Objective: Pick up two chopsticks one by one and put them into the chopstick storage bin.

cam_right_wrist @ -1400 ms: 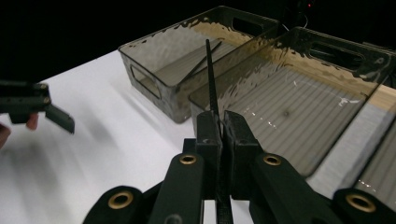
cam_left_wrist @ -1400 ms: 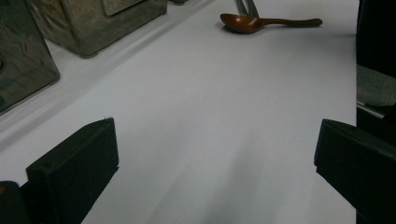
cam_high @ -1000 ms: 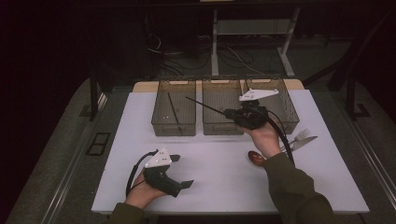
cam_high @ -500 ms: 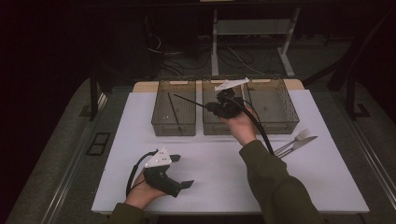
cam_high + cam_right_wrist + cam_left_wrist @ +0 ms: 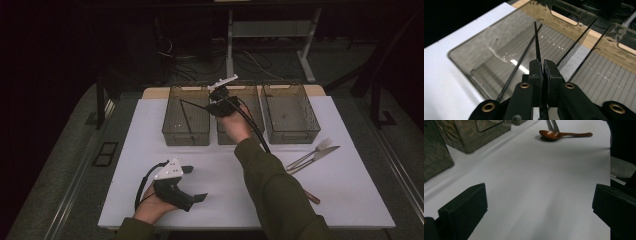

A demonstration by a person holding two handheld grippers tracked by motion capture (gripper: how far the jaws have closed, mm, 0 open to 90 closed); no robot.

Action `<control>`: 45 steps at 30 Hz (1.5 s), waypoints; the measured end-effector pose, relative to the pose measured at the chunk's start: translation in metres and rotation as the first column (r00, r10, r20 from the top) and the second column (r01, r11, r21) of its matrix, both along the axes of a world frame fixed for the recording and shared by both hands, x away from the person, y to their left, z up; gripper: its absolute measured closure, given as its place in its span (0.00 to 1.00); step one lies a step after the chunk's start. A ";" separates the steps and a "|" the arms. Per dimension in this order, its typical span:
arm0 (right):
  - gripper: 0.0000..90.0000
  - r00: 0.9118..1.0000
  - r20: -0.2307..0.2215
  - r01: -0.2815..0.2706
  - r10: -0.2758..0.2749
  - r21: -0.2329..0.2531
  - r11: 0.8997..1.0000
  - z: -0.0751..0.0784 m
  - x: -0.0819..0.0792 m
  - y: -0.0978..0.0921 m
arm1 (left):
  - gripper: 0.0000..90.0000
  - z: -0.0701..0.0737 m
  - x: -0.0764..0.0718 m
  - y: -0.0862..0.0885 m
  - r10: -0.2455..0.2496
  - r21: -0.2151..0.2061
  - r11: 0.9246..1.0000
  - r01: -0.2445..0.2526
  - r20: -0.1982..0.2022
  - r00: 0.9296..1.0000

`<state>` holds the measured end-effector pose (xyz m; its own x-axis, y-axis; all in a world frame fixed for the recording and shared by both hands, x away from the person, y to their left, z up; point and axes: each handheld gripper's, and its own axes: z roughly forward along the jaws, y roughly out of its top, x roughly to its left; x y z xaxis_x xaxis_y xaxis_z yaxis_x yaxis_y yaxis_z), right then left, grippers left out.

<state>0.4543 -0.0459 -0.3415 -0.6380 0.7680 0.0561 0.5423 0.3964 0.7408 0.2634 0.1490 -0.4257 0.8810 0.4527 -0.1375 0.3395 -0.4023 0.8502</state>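
We hold a black chopstick (image 5: 537, 40) pinched in the right gripper (image 5: 541, 68) over the left bin (image 5: 474, 53), left gripper (image 5: 539, 202) wide, release next.

Chopstick (image 5: 519, 65) in leftmost bin (image 5: 186, 116)

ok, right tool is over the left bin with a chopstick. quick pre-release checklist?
1. Right tool shut on the chopstick: ok.
2. Chopstick tip over the left bin, not the middle bin: ok.
3. Left bin already holds a second chopstick, room beside it: ok.
4. Tip touching the bin floor: cannot tell.
5. Left tool open, resting on the table, away from the bins: ok.
6. Spoon, fork and knife not yet binned: not ok.
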 end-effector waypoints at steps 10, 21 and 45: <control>0.95 0.998 -0.051 0.024 -0.026 -0.038 0.999 -0.019 0.018 0.028 | 0.00 0.000 0.001 0.000 -0.003 -0.008 1.000 0.003 0.001 1.000; 0.71 0.994 -0.093 -0.047 0.048 0.013 0.999 -0.023 0.025 0.042 | 0.00 0.001 0.000 0.002 -0.002 -0.017 1.000 0.002 0.002 1.000; 0.41 0.990 -0.017 -0.137 0.141 0.160 0.978 0.001 -0.036 -0.062 | 0.00 0.000 0.001 0.002 0.002 0.009 1.000 -0.002 0.003 1.000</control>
